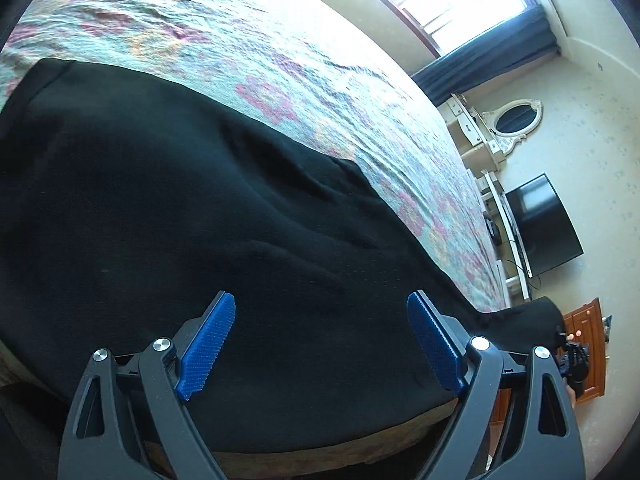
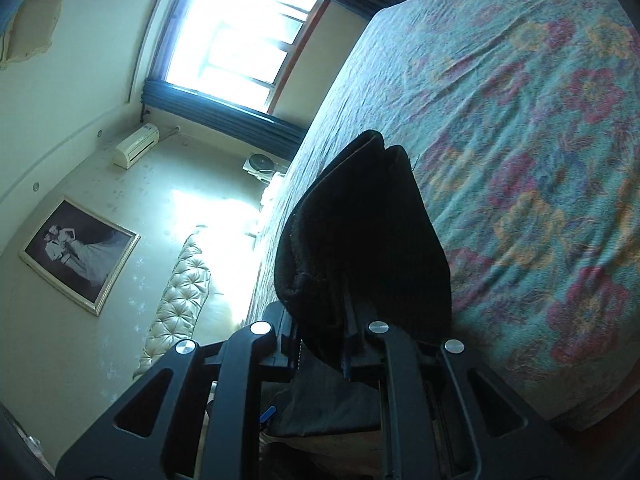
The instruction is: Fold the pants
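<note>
Black pants [image 1: 192, 184] lie spread on a floral bedspread [image 1: 280, 40] and reach its near edge. My left gripper [image 1: 320, 320] is open just above the pants, its blue pads [image 1: 208, 344] apart with nothing between them. My right gripper [image 2: 348, 320] is shut on a bunched end of the black pants [image 2: 360, 232], which stands up from the jaws over the bedspread [image 2: 520, 120]. The right gripper also shows small at the far right of the left wrist view [image 1: 574, 356], holding the far end of the pants.
The bed's near edge [image 1: 320, 448] runs under the left gripper. A window with blue curtains [image 1: 480, 60], a television [image 1: 544, 224] and a wooden cabinet [image 1: 588, 344] stand beyond the bed. A tufted headboard [image 2: 180, 292] and framed picture [image 2: 80, 256] are left in the right wrist view.
</note>
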{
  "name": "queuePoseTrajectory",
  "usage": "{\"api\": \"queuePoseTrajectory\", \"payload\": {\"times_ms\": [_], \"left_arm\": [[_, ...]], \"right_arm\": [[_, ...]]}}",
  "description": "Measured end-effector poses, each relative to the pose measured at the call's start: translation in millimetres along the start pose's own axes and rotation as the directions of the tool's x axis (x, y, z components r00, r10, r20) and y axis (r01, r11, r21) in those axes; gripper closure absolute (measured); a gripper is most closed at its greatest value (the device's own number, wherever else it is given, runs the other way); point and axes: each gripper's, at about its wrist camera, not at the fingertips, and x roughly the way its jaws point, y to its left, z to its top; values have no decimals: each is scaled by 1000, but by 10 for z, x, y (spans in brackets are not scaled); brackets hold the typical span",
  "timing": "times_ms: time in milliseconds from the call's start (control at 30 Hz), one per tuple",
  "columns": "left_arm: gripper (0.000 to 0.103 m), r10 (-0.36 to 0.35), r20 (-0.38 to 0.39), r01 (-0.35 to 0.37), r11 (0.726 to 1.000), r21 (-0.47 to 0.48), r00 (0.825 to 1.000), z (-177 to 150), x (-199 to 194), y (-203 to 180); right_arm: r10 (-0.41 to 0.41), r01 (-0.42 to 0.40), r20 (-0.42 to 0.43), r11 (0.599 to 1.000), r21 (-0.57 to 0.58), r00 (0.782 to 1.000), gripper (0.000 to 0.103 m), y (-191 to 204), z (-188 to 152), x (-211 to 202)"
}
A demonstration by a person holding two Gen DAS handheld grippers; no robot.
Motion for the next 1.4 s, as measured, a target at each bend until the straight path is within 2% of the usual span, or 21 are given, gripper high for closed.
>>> {"api": "queuePoseTrajectory", "payload": {"times_ms": [167,367,533,700,833,967,1133,1200,1233,1300,1400], "left_arm": [[16,-20,31,20,1000,-3,999,2,-162,189],[16,-33,38,33,999,-12,999,14,-157,160],[16,-50,38,51,998,-37,998,17,-177,190],[16,-61,37,63,997,-41,997,32,-189,208],[16,-60,39,61,997,-37,997,36,-185,206],[16,-66,39,68,997,-39,997,38,-197,216],[16,-69,39,71,997,-41,997,40,-196,231],[16,-71,38,73,996,-42,997,41,-198,237],[16,-72,38,74,996,-43,997,40,-198,237],[16,-75,38,77,996,-46,996,42,-200,245],[16,-77,38,79,996,-47,996,44,-202,254]], "right_arm": [[20,-29,-88,994,-101,996,88,461,-158,374],[-21,-23,-205,978,-210,979,88,824,-498,1011],[-106,19,-283,955,-295,953,88,898,-881,1486],[-223,70,-344,911,-406,912,88,889,-1277,1891],[-317,98,-370,858,-504,873,89,878,-1616,2142],[-417,124,-357,777,-617,836,88,880,-1917,2323],[-506,140,-306,666,-732,806,88,918,-2164,2414],[-527,139,-285,626,-768,801,87,945,-2233,2415],[-535,137,-281,612,-779,797,86,939,-2260,2422],[-536,128,-294,615,-778,792,79,925,-2298,2436],[-541,131,-288,608,-783,790,78,914,-2348,2453]]}}
